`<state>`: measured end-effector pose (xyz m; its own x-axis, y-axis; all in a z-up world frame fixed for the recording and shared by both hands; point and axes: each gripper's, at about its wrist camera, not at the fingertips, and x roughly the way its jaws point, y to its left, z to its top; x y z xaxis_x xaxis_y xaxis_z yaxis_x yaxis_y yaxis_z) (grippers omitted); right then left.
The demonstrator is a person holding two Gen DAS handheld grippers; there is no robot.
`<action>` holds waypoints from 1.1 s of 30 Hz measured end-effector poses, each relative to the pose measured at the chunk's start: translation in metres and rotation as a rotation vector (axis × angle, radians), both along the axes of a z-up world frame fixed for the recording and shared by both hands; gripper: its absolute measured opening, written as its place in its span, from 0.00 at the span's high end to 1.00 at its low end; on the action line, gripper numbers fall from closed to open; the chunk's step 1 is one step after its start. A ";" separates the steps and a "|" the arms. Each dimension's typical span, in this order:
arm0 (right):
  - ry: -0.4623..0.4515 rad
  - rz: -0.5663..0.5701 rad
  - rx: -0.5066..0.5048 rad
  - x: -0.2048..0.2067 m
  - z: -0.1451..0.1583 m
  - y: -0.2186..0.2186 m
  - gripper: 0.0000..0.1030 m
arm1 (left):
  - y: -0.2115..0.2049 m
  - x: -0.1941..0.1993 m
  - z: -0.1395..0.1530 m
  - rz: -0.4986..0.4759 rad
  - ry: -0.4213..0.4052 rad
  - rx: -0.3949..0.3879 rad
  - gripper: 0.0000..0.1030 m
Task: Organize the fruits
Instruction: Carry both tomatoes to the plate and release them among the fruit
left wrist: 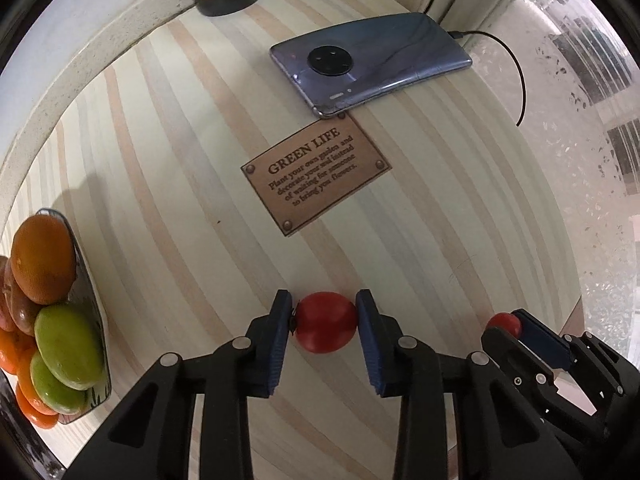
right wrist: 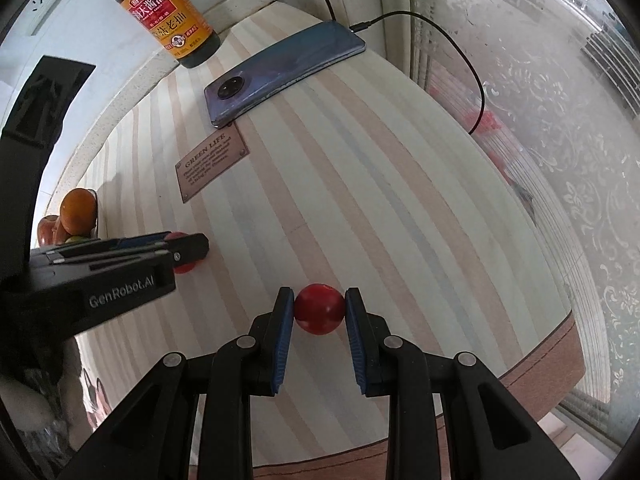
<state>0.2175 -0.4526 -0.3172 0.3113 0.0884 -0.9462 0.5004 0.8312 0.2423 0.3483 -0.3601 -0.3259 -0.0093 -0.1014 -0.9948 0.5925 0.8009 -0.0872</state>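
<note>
My left gripper [left wrist: 325,322] is shut on a red tomato [left wrist: 326,326] held just above the striped tablecloth. My right gripper [right wrist: 319,309] is shut on a smaller red tomato [right wrist: 319,310]. In the left wrist view the right gripper [left wrist: 516,326] sits at the lower right with its tomato [left wrist: 502,323] partly hidden. In the right wrist view the left gripper [right wrist: 188,246] sits at the left with its tomato [right wrist: 184,266] mostly hidden. A dark glass bowl [left wrist: 98,320] at the far left holds an orange [left wrist: 42,260], green fruits [left wrist: 68,346] and tangerines.
A phone [left wrist: 372,60] on a charging cable lies at the back of the table, by a brown "GREEN LIFE" label [left wrist: 316,174]. A soy sauce bottle [right wrist: 168,12] stands at the back left corner. The table edge [right wrist: 560,320] drops off at the right.
</note>
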 end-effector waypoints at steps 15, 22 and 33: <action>-0.067 0.024 0.076 0.017 0.024 0.024 0.72 | 0.113 0.028 0.045 0.224 0.082 -0.176 0.71; -0.108 0.115 0.227 0.042 0.029 0.073 0.72 | 0.202 0.026 0.084 0.352 0.029 -0.191 0.71; -0.111 0.261 0.440 0.105 0.023 0.161 0.72 | 0.326 0.050 0.093 0.674 0.090 -0.290 0.71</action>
<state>0.3228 -0.2918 -0.2940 0.3224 0.5581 -0.7646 0.2419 0.7323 0.6365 0.3986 -0.0345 -0.2329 0.0672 -0.3725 -0.9256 -0.0396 0.9260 -0.3755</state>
